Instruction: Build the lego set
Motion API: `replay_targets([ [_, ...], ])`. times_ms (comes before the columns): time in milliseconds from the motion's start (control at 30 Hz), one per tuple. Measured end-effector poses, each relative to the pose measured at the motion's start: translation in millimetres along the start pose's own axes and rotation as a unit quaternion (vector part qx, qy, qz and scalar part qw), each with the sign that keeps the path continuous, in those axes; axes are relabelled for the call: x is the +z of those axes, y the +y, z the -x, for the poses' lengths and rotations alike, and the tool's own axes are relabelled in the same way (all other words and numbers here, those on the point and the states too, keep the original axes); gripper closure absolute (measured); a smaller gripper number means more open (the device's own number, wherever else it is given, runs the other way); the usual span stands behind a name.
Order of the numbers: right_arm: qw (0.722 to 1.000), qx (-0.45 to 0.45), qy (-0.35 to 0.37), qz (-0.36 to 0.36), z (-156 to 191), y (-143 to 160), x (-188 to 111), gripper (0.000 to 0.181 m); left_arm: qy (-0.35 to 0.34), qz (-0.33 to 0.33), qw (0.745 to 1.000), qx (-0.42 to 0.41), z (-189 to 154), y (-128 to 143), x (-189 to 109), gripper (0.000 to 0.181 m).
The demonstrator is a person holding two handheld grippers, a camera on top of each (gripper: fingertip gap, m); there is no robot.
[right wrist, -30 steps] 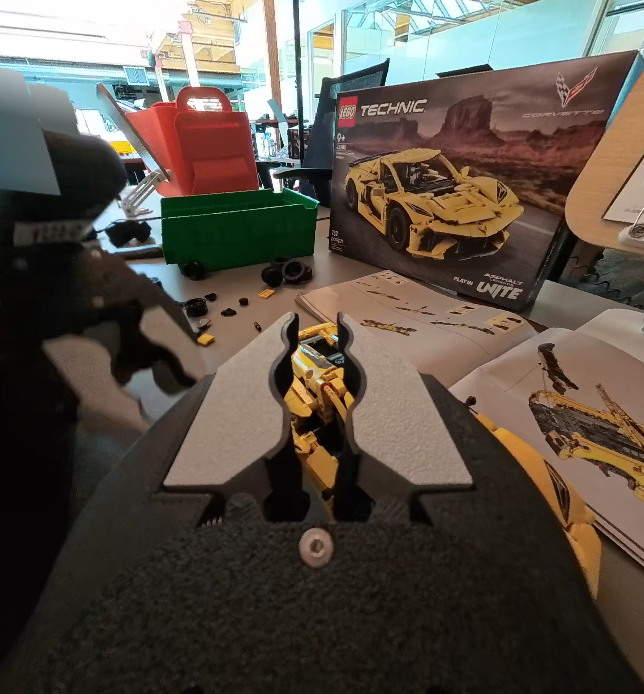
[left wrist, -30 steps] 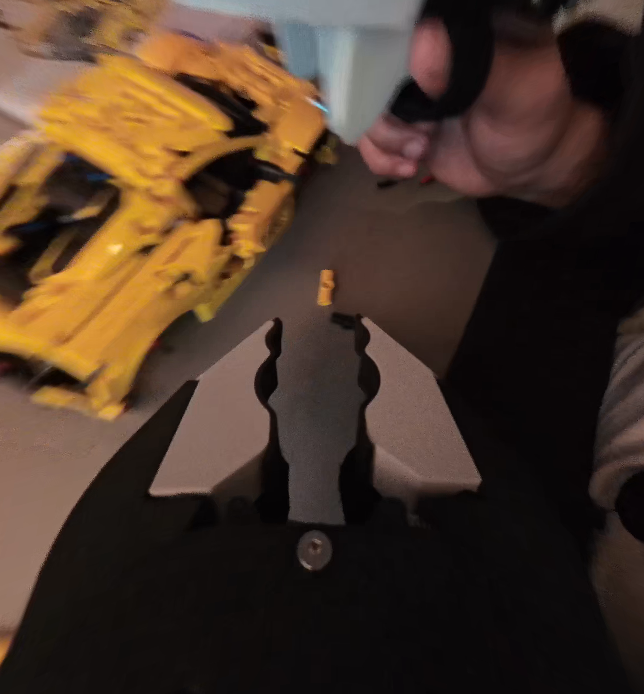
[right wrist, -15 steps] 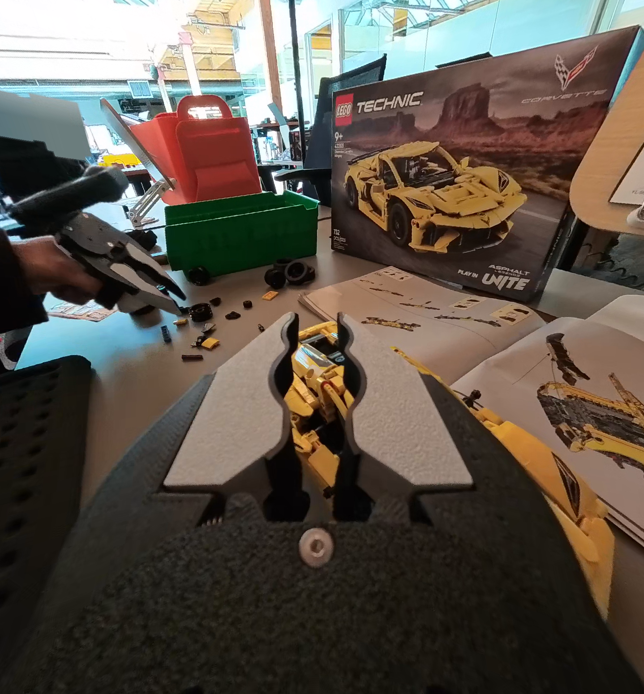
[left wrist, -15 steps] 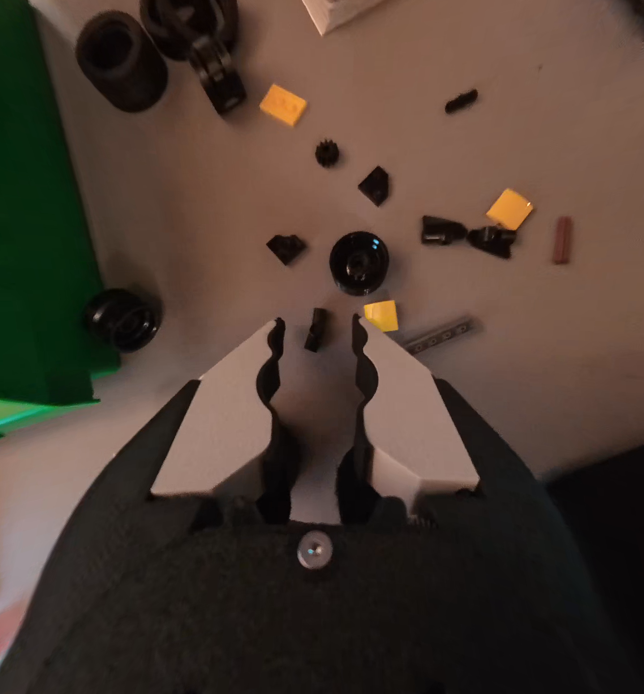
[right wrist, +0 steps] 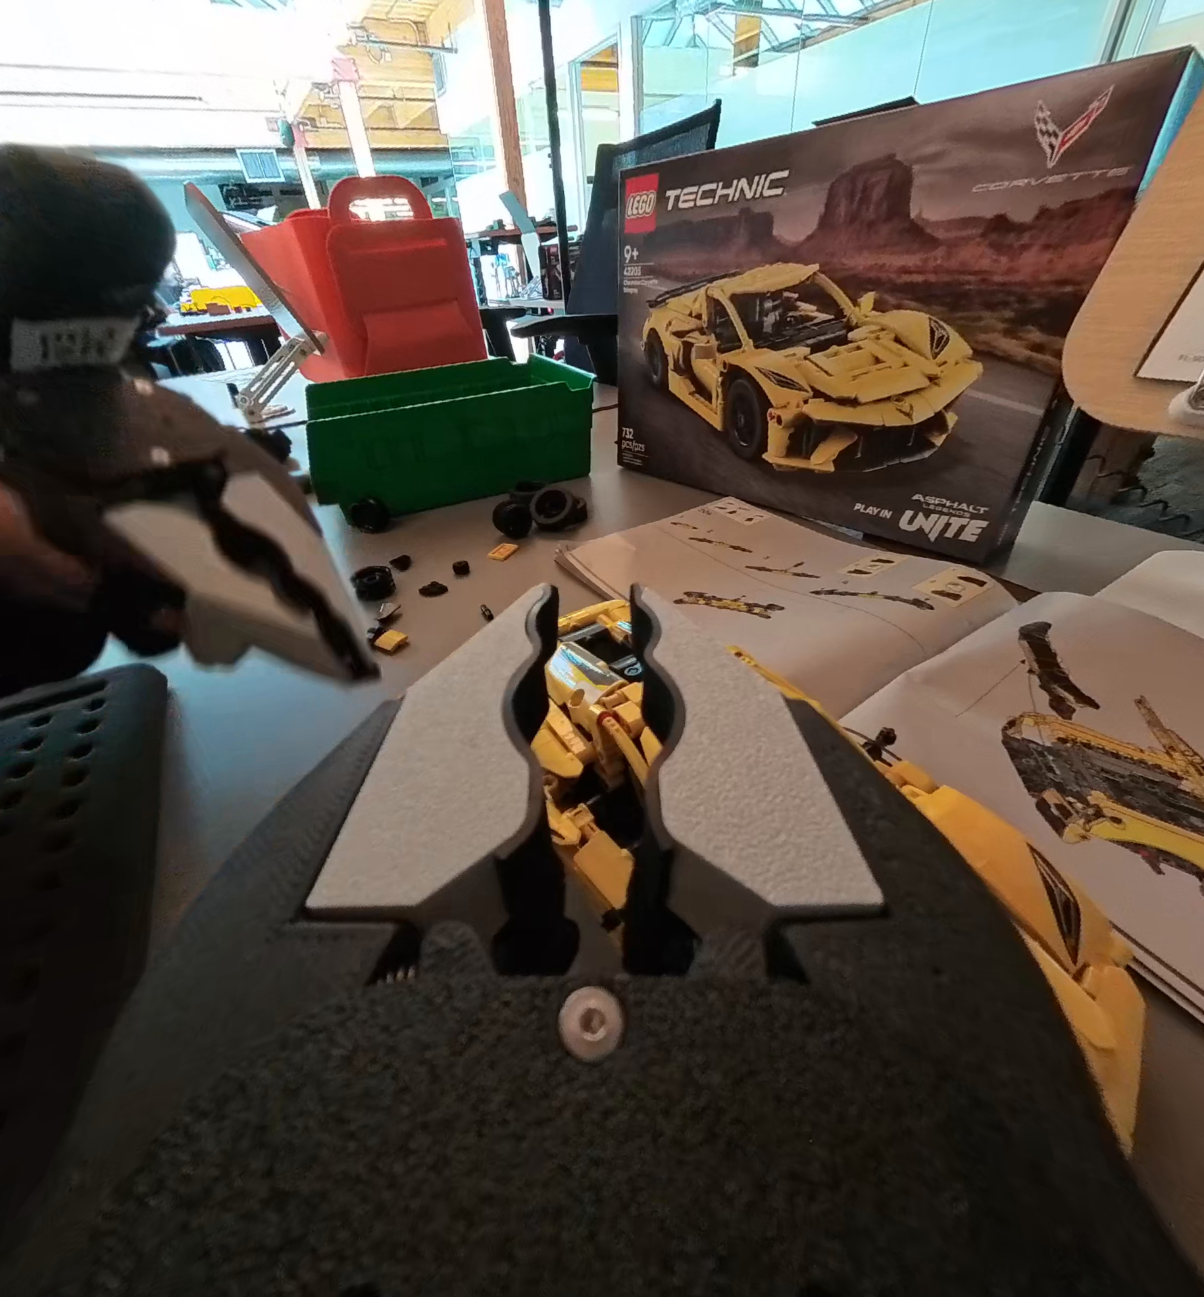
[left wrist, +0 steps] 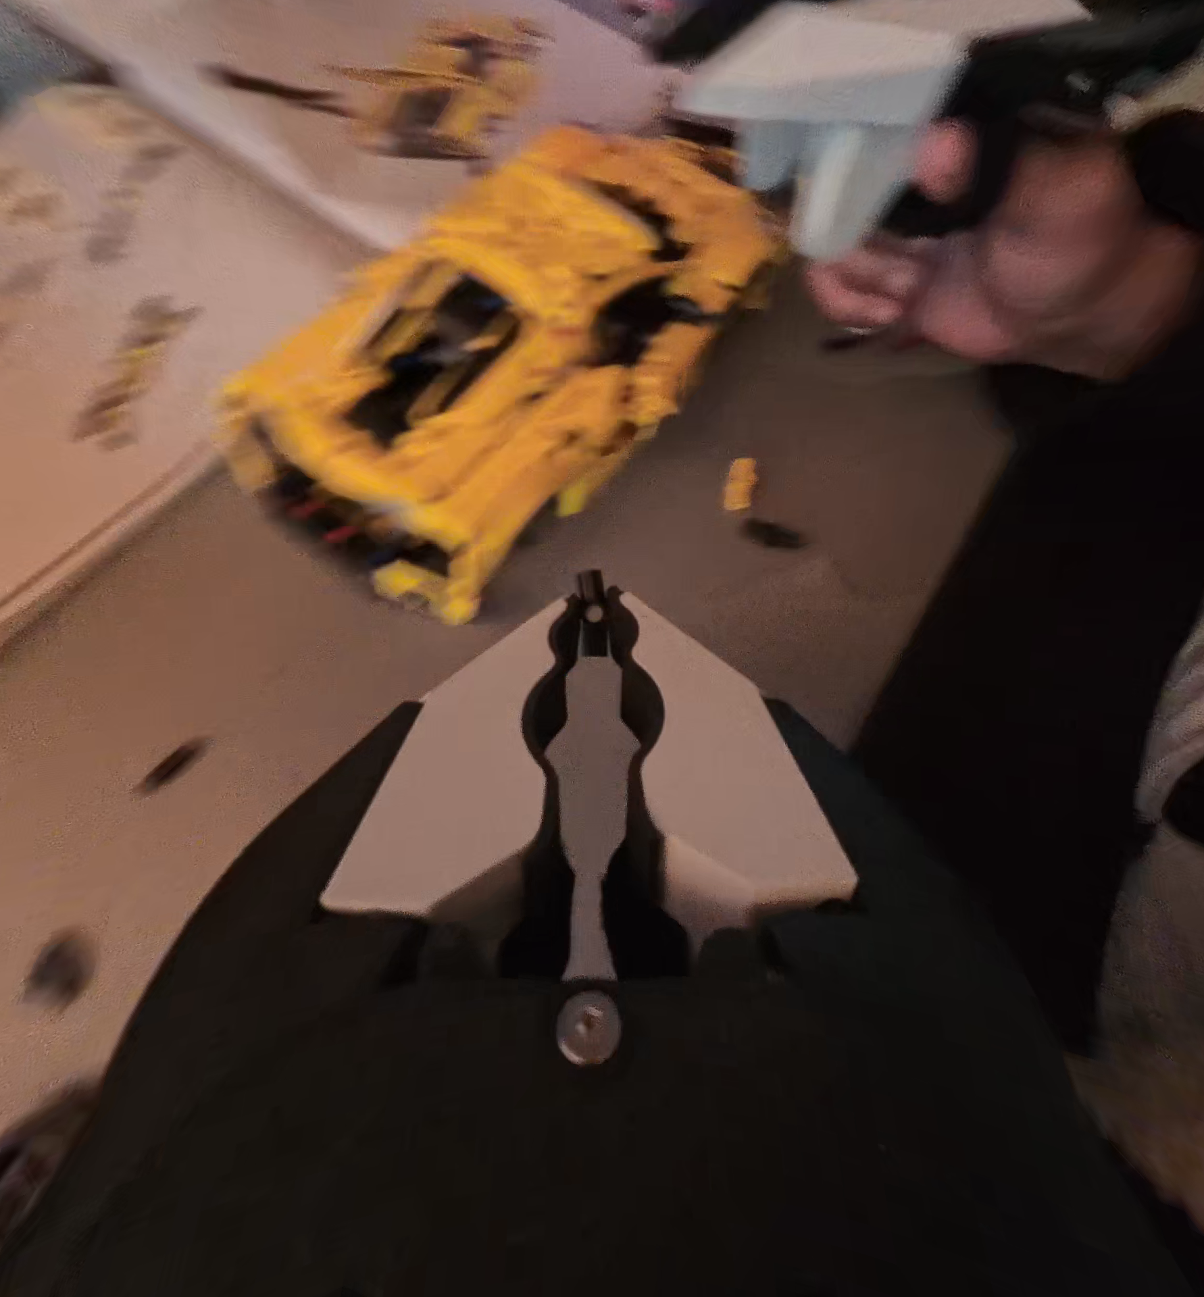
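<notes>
Your grey table (right wrist: 248,730) carries everything. Straight past your right tongs (right wrist: 592,603) at the far edge stands the set's box (right wrist: 866,337), upright; left of it sit a green bin (right wrist: 445,435) and a red bag (right wrist: 388,281) behind that. Open instruction booklets (right wrist: 782,561) lie ahead and to the right of those tongs.

The yellow lego car (right wrist: 599,730) sits directly under your right tongs. Their tips are a little apart, over the car's middle; whether they touch it cannot be told. From your left tongs (left wrist: 592,607) the car (left wrist: 501,337) lies ahead and to the left, blurred.

Black tyres (right wrist: 543,509) and small loose parts (right wrist: 438,586) are scattered ahead-left of the right tongs.

Your left tongs are clamped on a small black pin (left wrist: 591,596), held at the very tips.
</notes>
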State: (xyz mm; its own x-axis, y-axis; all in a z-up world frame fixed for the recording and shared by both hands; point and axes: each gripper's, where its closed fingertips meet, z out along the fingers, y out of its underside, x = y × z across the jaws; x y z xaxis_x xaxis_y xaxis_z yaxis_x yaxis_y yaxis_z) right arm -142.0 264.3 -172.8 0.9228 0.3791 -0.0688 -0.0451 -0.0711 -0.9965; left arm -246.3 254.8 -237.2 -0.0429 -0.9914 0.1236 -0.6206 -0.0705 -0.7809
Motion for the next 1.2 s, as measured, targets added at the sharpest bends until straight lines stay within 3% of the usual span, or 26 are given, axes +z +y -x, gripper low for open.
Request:
replay_targets([
  [100, 1.0, 0.003, 0.001, -0.003, -1.2, -1.1, -1.6, 0.162, 0.053, 0.035, 0.997, 0.038, -45.3, 1.7, 55.1, 0.174],
  [200, 1.0, 0.004, 0.0, -0.005, -0.8, -2.2, -2.0, 0.162, 0.051, 0.076, 0.992, 0.088, -58.2, 11.9, 81.1, 0.174],
  [367, 1.0, -0.002, -0.002, -0.001, 1.3, -1.0, -0.6, 0.162, 0.06, 0.081, 0.99, 0.096, -62.9, 14.9, 83.8, 0.173],
  [500, 1.0, -0.008, -0.001, 0.004, 1.3, 0.8, 0.0, 0.162, 0.049, 0.046, 0.995, 0.069, -53.2, 0.5, 75.4, 0.156],
  [600, 1.0, -0.003, 0.0, 0.004, 0.1, 0.9, -0.4, 0.162, 0.018, -0.012, 0.999, 0.023, -25.8, -21.8, 55.0, 0.155],
  [700, 1.0, 0.005, 0.0, -0.002, -1.2, -0.8, -1.2, 0.162, -0.059, -0.073, 0.995, -0.043, 27.0, -40.5, 24.2, 0.155],
  [867, 1.0, 0.001, 0.001, -0.003, -0.4, -2.1, -2.1, 0.162, -0.178, -0.102, 0.964, -0.171, 118.0, -35.0, -23.7, 0.155],
  [1000, 1.0, 0.014, 0.022, -0.008, -10.3, -4.5, -15.5, 0.161, -0.2, -0.079, 0.953, -0.216, 148.9, -24.1, -33.0, 0.155],
  [1100, 0.996, 0.064, 0.059, -0.025, -32.8, -9.3, -46.3, 0.161, -0.225, -0.076, 0.952, -0.194, 160.7, -23.0, -41.6, 0.155],
  [1200, 0.989, 0.083, 0.12, -0.028, -61.2, 0.8, -78.4, 0.161, -0.264, -0.036, 0.95, -0.161, 173.0, -5.5, -67.2, 0.154],
])
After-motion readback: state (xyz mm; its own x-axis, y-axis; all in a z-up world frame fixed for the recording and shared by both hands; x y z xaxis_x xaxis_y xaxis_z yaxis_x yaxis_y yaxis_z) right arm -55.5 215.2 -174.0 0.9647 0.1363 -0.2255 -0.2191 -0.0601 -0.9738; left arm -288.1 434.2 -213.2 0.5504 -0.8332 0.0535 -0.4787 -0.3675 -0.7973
